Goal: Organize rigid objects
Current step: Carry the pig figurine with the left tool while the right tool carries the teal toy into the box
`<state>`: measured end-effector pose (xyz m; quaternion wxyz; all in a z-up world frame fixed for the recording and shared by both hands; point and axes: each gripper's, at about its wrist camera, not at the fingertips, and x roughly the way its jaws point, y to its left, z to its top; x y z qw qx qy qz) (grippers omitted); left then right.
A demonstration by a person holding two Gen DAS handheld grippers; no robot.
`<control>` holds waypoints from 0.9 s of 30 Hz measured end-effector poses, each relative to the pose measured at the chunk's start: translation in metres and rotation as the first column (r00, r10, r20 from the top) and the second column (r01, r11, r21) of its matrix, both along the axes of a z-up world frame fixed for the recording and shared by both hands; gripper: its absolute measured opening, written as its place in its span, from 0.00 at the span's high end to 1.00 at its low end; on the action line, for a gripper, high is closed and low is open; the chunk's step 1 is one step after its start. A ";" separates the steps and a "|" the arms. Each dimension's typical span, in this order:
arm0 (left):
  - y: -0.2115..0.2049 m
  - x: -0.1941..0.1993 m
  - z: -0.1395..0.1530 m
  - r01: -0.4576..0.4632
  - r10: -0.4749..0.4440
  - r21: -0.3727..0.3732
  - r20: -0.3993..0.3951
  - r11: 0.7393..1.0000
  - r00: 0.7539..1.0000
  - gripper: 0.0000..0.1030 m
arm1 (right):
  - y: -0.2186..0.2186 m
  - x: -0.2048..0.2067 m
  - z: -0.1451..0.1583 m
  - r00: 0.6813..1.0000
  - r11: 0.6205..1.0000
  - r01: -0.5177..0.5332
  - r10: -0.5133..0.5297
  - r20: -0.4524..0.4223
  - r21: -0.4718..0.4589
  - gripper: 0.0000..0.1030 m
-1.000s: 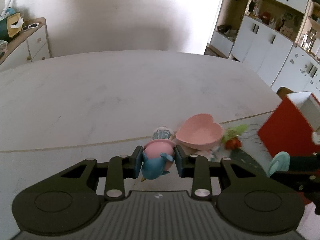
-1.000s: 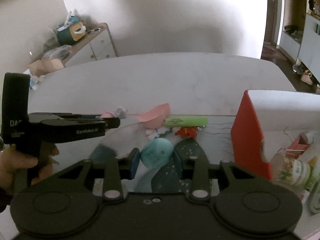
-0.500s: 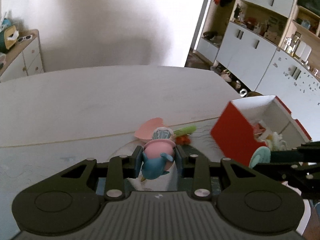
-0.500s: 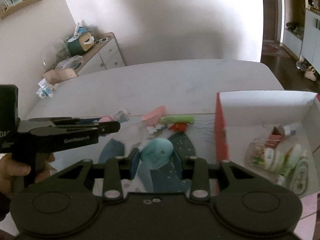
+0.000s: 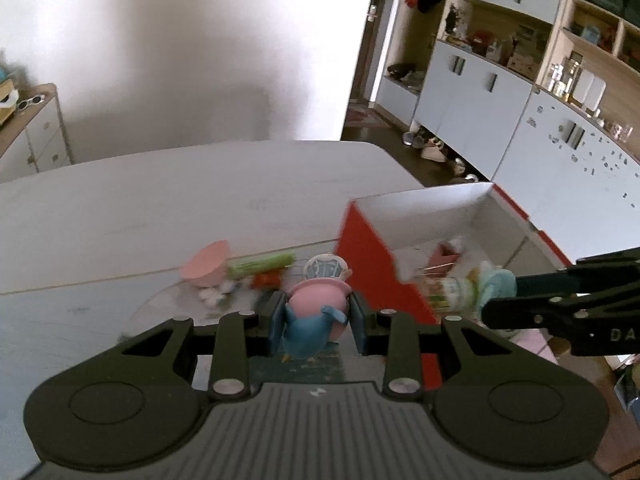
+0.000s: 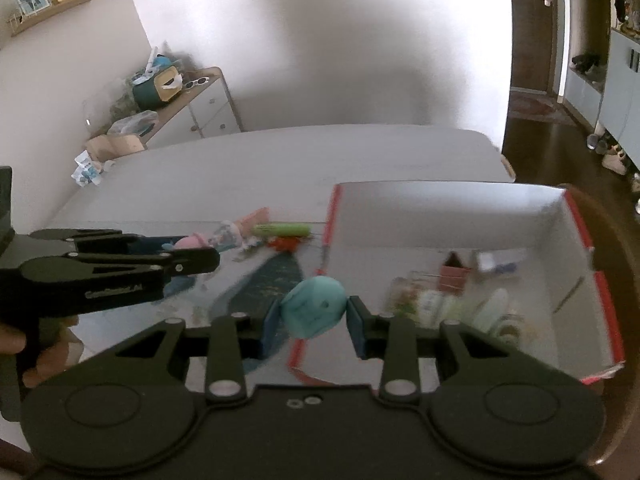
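My left gripper (image 5: 318, 322) is shut on a pink and blue toy figure (image 5: 316, 312), held in the air just left of the red box (image 5: 362, 252). My right gripper (image 6: 312, 322) is shut on a teal rounded toy (image 6: 314, 306), hanging over the box's left wall (image 6: 330, 220). The left wrist view also shows that teal toy (image 5: 496, 286) and the right gripper's black arm, above the open box. Inside the box lie a jar (image 6: 424, 300), a small red holder (image 6: 454, 276) and other small items. On the table remain a pink heart bowl (image 5: 206, 268), a green stick (image 5: 260, 264) and a small red piece (image 5: 266, 279).
The white table (image 5: 160, 208) stretches away behind the objects, and a dark patterned mat (image 6: 272, 280) lies under them. A low drawer unit (image 6: 200, 108) stands at the back left. White cupboards and shelves (image 5: 520, 112) line the right wall. A hand (image 6: 24, 344) holds the left tool.
Both grippers have risen and moved right toward the red box, each still holding its toy. The box's inside has come into view; the bowl and green stick now lie further left.
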<state>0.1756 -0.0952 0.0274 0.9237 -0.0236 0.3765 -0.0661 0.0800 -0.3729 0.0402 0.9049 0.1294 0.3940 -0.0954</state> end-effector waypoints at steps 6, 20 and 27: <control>-0.050 0.006 0.000 0.027 -0.027 0.011 0.001 1.000 1.000 0.68 | -0.036 -0.027 -0.003 1.000 1.000 0.013 -0.013 0.001 -0.009 0.66; -0.138 0.052 -0.019 0.061 -0.056 0.089 -0.055 0.994 0.997 0.68 | -0.101 -0.050 -0.019 0.998 0.998 0.045 -0.046 -0.032 -0.044 0.66; -0.156 0.086 -0.032 0.062 -0.053 0.140 -0.067 0.988 0.996 0.68 | -0.134 -0.034 -0.028 0.996 0.995 0.057 -0.063 -0.063 -0.081 0.66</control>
